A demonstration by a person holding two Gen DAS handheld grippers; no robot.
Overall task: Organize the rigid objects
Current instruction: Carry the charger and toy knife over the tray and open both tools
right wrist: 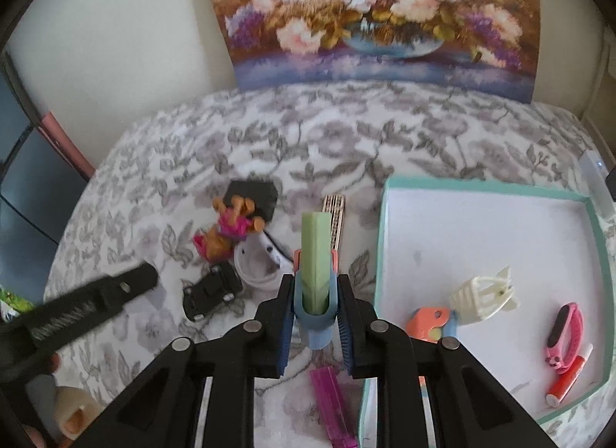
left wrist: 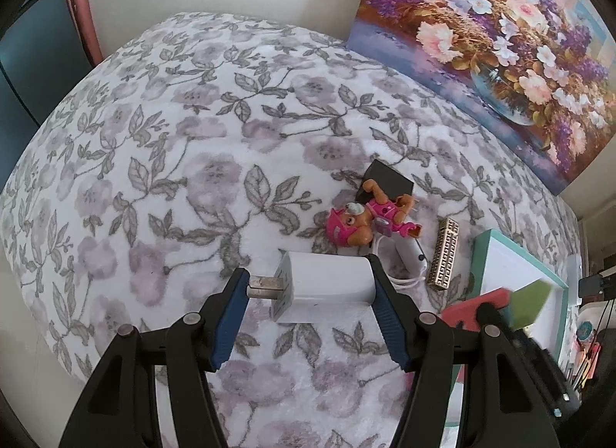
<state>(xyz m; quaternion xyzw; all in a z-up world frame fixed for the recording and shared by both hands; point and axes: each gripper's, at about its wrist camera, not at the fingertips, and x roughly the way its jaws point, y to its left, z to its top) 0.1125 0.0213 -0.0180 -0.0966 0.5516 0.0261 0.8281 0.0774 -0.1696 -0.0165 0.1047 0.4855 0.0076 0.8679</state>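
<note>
Rigid objects lay scattered on a bed covered by a floral blanket (left wrist: 161,163), beside a shallow teal-rimmed tray (right wrist: 385,240) on the right. The left gripper (left wrist: 310,288) pinched a white charger plug (left wrist: 327,286) end to end, one blue pad against its metal prongs, the other against its rear face, the plug lifted above the blanket. The right gripper (right wrist: 313,317) was clamped on a small toy (right wrist: 315,274) with a blue base, coral sides and a pale green upright piece, held just left of the tray's near corner. Loose on the blanket: a pink-suited puppy figure (left wrist: 360,222) leaning against a black box (left wrist: 387,180), a white corded device (left wrist: 408,255), a gold patterned bar (left wrist: 444,253), a black toy car (right wrist: 211,290), and a magenta strip (right wrist: 333,401) near the bottom edge. Inside the tray: a cream hair claw (right wrist: 483,294), a pink smart band (right wrist: 566,332), a red marker (right wrist: 568,380) touching the band, and a coral and blue piece (right wrist: 431,322) touching the claw. A flower painting (right wrist: 369,12) stood against the wall behind the bed.
</note>
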